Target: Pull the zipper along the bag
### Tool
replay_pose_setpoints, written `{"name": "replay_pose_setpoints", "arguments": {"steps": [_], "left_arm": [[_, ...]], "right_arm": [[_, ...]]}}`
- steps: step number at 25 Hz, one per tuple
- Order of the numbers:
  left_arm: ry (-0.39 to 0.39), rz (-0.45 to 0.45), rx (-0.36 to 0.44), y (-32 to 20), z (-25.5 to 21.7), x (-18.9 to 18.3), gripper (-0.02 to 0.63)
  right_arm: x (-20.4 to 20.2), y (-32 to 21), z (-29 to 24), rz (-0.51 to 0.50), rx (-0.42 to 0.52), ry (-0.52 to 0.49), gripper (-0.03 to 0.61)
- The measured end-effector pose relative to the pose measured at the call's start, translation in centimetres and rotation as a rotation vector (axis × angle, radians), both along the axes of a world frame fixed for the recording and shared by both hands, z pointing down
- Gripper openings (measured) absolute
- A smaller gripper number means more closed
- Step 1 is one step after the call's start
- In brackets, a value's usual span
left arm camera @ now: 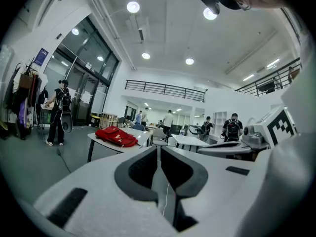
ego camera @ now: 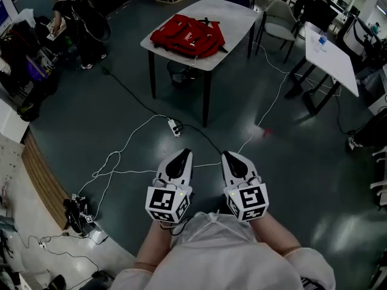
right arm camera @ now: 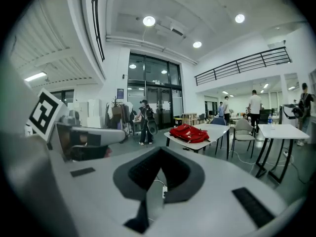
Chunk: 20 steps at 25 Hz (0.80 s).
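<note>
i'm standing well back from the table (ego camera: 240, 16), and the red bag (ego camera: 188, 36) lies flat on its top, near the edge that faces me, far out of reach. my left gripper (ego camera: 184, 153) and right gripper (ego camera: 228, 155) are held close in front of my body, side by side, pointing at the floor. the left fingers (left arm camera: 144, 168) are all but together, with only a thin slit between them and nothing in it. the right fingers (right arm camera: 181, 174) meet at their tips and are empty too. i judge the bag to be soft, light cloth. it should sag and slide on the smooth top when the zip is tugged, so one gripper ought to pinch the fabric at the zip's end while the other takes the small pull tab, which may slip. i can't make out the zipper or its tab from here. there is no brand or label to read on the bag. the cubes on my grippers carry only black-and-white square markers, and a blue sign by the glass doors is too small to read.
</note>
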<state>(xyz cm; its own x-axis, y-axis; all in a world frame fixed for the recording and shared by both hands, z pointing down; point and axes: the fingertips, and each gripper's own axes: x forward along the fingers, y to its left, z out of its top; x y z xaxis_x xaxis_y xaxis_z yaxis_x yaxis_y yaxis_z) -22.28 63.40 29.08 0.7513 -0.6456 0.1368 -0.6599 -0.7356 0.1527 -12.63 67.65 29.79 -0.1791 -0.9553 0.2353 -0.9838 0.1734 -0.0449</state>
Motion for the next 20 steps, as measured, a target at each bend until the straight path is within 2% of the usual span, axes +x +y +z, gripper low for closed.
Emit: {"name": "replay_pose_setpoints", "arguments": {"steps": [6,15,20], "left_arm": [[-0.01,-0.052,-0.056,-4.8,1.5,4.9,0.037],[-0.058,-0.171,-0.031,-13.9,0.6,14.8,0.037],[-0.095,-0.205,-0.035,-17.6,1.0,19.9,0.037]], "right_arm": [[5.8,-4.5,0.2,-0.044,-0.006,0.019,0.026],[16.0,-15.5,-0.2,-0.183,-0.008,-0.015,0.026],[20.4,-20.1,0.1,-0.265,-0.024,-0.036,0.026]]}}
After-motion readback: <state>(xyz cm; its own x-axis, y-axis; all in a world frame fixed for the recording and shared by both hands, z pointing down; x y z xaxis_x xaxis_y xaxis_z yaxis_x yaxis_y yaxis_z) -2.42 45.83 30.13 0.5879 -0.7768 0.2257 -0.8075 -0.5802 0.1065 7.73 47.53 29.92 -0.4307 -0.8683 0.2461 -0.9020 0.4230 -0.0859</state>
